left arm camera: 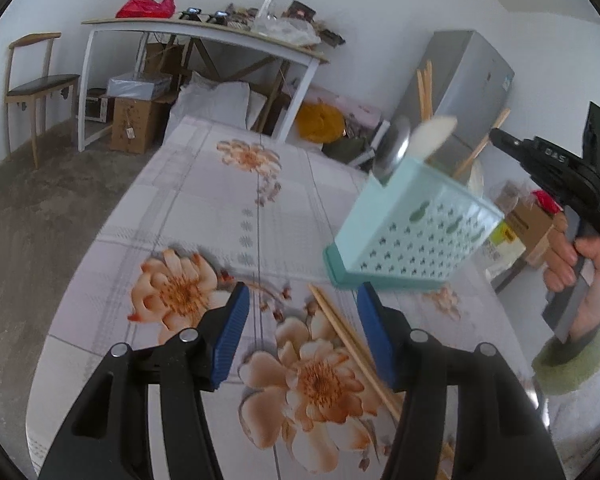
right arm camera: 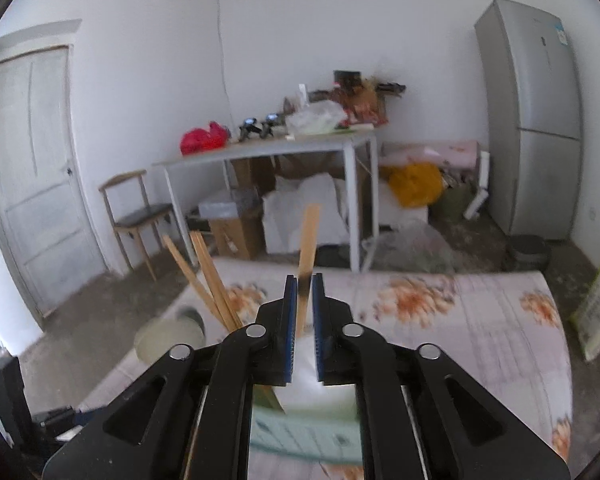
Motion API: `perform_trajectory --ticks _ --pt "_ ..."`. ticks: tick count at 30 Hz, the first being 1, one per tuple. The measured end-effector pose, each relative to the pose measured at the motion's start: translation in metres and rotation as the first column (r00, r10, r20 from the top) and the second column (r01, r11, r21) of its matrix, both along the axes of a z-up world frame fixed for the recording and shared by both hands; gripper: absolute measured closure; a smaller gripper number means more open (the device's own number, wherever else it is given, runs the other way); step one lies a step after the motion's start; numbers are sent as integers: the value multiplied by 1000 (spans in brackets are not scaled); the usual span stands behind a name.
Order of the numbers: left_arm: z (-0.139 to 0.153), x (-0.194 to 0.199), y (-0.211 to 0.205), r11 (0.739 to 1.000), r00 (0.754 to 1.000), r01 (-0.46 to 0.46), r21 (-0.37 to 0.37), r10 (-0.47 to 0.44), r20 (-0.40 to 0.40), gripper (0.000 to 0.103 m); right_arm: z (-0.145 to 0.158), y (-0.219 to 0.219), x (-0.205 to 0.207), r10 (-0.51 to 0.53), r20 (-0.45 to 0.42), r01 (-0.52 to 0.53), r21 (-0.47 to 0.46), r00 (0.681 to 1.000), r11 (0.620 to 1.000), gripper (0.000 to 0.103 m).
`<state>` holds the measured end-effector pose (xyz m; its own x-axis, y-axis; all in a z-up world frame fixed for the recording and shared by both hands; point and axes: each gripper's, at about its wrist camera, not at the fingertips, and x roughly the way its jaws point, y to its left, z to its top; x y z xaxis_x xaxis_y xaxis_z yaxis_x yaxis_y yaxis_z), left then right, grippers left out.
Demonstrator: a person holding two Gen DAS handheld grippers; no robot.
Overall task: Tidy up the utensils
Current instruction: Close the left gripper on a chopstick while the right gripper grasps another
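A light-blue perforated utensil holder [left arm camera: 412, 228] stands on the flowered tablecloth [left arm camera: 204, 216], holding wooden chopsticks [left arm camera: 425, 88], a metal spoon [left arm camera: 392, 152] and a pale spoon. My left gripper [left arm camera: 302, 312] is open and empty, low over a pair of chopsticks [left arm camera: 352, 344] lying on the cloth between its fingers. My right gripper [right arm camera: 303, 300] is shut on a wooden chopstick [right arm camera: 308, 236] that stands upright above the holder [right arm camera: 300, 436]. Two more chopsticks [right arm camera: 204, 276] lean out of the holder to the left. The right gripper's body also shows in the left wrist view [left arm camera: 556, 168].
A white desk [left arm camera: 204, 36] with clutter stands behind the table, boxes and bags under it. A wooden chair [left arm camera: 36, 88] is at the left, a grey fridge [right arm camera: 532, 120] at the right. A door [right arm camera: 32, 168] is on the left wall.
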<state>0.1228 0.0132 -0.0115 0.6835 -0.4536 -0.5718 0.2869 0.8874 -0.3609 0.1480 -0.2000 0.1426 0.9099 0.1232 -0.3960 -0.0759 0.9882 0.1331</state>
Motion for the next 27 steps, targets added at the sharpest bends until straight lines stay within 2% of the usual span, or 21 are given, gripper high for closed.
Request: perform_trajectory --ticks 1,3,6,10,13,18,20,27 --pt "-2 -1 -3 1000 1000 7 8 -7 -7 45 -1 -4 -8 -17 -4 17 0 1000 1000 77" --pt "-5 -2 -8 1000 1000 20 22 -20 -23 44 0 -13 -20 -45 -2 45 20 999 999 65" --pt "-9 -4 -16 999 999 39 35 -37 -39 42 2 -28 -45 -90 3 90 56 996 994 60" --pt "-14 -8 -33 993 995 84 81 -79 -57 40 -2 -41 -76 -136 -7 135 121 991 983 58" --pt "-21 -13 -50 981 990 129 142 -120 -73 39 -21 -40 -93 -133 -66 143 174 989 974 57" --pt "-33 -26 -81 935 978 206 290 -192 -76 39 -73 -19 -109 -90 -235 138 200 968 970 57" --pt "-35 -30 -85 922 977 212 323 -201 -68 39 -89 -15 -117 -62 -279 129 230 958 965 57" --pt "-42 -32 -86 899 978 210 383 -194 -81 42 -106 9 -124 32 -318 55 260 948 964 57"
